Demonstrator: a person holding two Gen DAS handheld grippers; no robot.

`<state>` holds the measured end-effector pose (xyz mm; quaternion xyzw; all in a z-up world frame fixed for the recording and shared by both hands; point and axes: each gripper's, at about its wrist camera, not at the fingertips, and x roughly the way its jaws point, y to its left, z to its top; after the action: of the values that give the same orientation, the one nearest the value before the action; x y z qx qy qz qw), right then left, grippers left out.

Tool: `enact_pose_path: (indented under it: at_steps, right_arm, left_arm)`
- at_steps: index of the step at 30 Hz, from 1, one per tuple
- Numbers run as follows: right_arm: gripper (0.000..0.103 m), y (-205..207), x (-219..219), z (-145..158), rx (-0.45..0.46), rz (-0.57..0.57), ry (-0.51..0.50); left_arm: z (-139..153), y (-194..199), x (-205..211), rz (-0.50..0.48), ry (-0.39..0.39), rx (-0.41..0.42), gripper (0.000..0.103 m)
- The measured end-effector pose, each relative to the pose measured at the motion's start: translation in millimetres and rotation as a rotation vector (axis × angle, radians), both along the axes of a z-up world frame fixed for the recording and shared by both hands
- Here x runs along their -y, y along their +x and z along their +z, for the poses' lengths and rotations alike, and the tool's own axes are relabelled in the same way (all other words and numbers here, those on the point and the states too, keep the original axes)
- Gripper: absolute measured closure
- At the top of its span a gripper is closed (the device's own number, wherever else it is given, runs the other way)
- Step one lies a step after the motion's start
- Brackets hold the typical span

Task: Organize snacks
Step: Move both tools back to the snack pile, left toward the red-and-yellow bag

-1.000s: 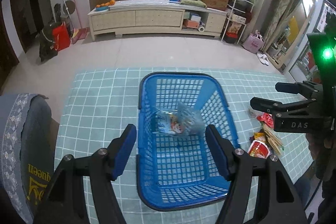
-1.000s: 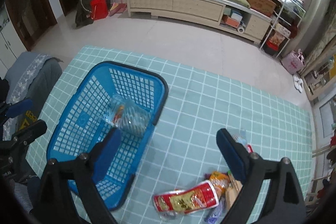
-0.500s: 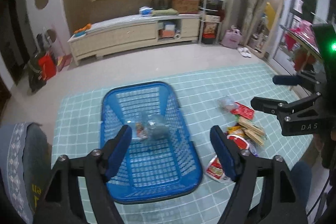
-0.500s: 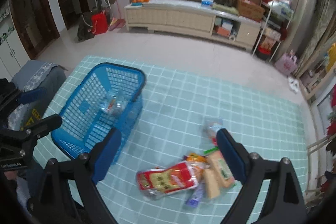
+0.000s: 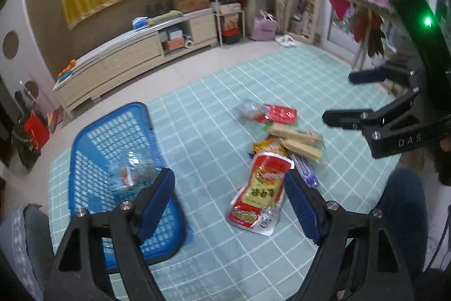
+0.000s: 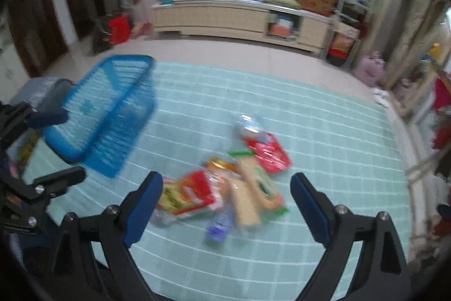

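One clear snack packet (image 5: 132, 171) is already lodged in the blue basket (image 5: 112, 137); the remaining snacks (image 5: 270, 157) are piled on the tablecloth (image 5: 197, 131) beside the basket. The left gripper (image 5: 229, 199) and the right gripper (image 6: 227, 205) are both spread wide, with nothing held.

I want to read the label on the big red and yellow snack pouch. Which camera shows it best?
The left wrist view: the red and yellow pouch lies sharp and whole on the green checked cloth, print facing up. In the right wrist view the same pouch is blurred and partly hidden behind a blue finger.
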<state>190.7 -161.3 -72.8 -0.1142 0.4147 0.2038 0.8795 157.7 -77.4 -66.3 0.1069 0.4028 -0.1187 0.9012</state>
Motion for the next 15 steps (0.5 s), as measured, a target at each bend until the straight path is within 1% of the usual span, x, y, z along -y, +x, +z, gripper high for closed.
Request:
enact_pose_path:
  at_steps: [2,5,7,8,11,13,15]
  right_arm:
    - [0.009,-5,7,-10,0.01,-0.014,-0.027]
    - [0.009,-9,17,-28,-0.043,-0.029,-0.011]
    - [0.009,-9,24,-41,-0.072,-0.071,-0.014]
    - [0.009,-9,28,-47,-0.092,-0.083,0.001]
    - [0.009,-10,36,-63,-0.134,-0.104,0.036]
    - [0.009,-13,41,-70,-0.137,-0.117,0.038]
    - [0.009,-12,43,-79,-0.148,-0.105,0.037]
  left_arm:
    - [-7,1,5,-0.02,-0.002,-0.018,0.025]
    - [-25,1,21,-0.054,0.0,-0.056,0.025]
    - [-37,1,31,-0.073,0.014,-0.076,0.025]
    - [-44,3,35,-0.081,0.02,-0.09,0.025]
    - [-60,7,40,-0.081,0.019,-0.127,0.025]
    - [-70,12,40,-0.083,0.012,-0.152,0.025]
    - [-79,16,41,-0.082,0.012,-0.171,0.025]
